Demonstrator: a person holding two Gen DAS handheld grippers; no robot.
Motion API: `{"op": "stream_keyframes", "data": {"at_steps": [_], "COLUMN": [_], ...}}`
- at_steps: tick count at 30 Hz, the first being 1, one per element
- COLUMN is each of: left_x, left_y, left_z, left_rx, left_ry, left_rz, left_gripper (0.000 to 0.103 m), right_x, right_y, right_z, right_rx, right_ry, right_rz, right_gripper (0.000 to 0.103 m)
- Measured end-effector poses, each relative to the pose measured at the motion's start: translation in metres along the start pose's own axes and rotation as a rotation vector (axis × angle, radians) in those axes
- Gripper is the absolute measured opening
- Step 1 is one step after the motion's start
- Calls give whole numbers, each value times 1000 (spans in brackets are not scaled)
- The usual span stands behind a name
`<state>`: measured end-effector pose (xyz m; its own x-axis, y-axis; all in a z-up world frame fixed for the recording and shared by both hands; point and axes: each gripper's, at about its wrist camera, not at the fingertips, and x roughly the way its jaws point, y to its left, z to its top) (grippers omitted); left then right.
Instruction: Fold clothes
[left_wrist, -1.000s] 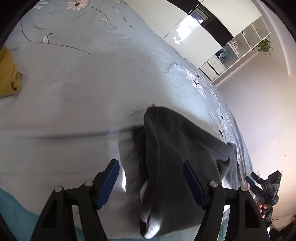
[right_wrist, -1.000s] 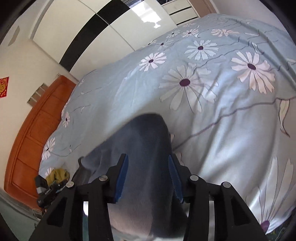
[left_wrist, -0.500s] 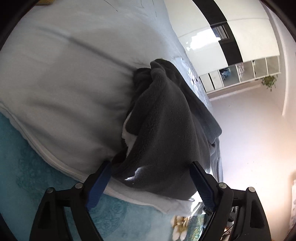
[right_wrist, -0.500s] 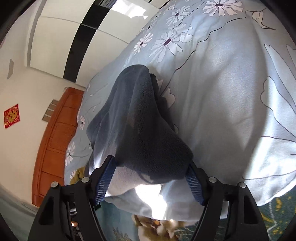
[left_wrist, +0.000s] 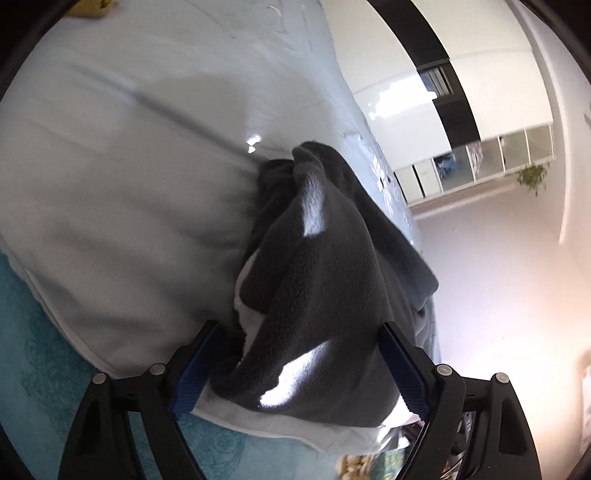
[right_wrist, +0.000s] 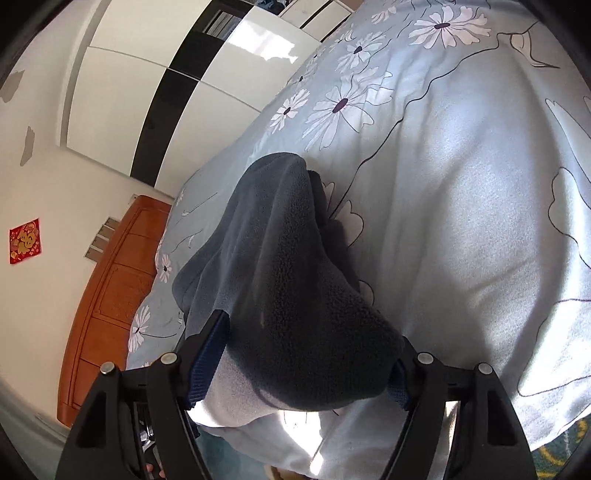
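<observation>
A dark grey fleece garment (left_wrist: 325, 280) lies bunched at the edge of the bed, draped over the pale blue floral duvet (left_wrist: 122, 199). It also shows in the right wrist view (right_wrist: 288, 280). My left gripper (left_wrist: 299, 373) is open, its blue-padded jaws wide apart on either side of the garment's near end. My right gripper (right_wrist: 299, 365) is open too, its jaws straddling the garment's other end without pinching it.
The duvet (right_wrist: 461, 206) covers the whole bed. A teal carpet (left_wrist: 44, 376) lies below the bed edge. White and black wardrobe doors (right_wrist: 177, 70) and a wooden door (right_wrist: 110, 295) stand behind. A yellow cloth (left_wrist: 92, 3) lies at the far top edge.
Both grippers have dropped down to the bed edge and their jaws have opened wide. The garment, held up a second ago, now lies slumped on the duvet.
</observation>
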<state>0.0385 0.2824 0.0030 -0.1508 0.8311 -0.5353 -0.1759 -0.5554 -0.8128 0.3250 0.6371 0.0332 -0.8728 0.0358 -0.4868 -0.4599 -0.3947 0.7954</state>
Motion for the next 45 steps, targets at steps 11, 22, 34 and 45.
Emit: {"op": "stream_keyframes", "data": {"at_steps": [11,22,34,45], "left_x": [-56,-163,-186,-212], "left_y": [-26,16,46,37], "left_z": [-24,-109,-154,-114], "left_rx": [85,184,255,385], "left_ry": [-30,47,69,14], "left_rz": [56,4,10,78], "left_gripper": [24,24,37,68], "right_x": [-35,-144,-158,-192], "right_y": [13,24,-18,-9], "right_z": [-8,-105,-154,-151], "right_rx": [14,-108,-85,-357], "right_ry": [-13,50,91,39], "right_rz": [25,25,-28,-187], "right_gripper": [25,25,33,49]}}
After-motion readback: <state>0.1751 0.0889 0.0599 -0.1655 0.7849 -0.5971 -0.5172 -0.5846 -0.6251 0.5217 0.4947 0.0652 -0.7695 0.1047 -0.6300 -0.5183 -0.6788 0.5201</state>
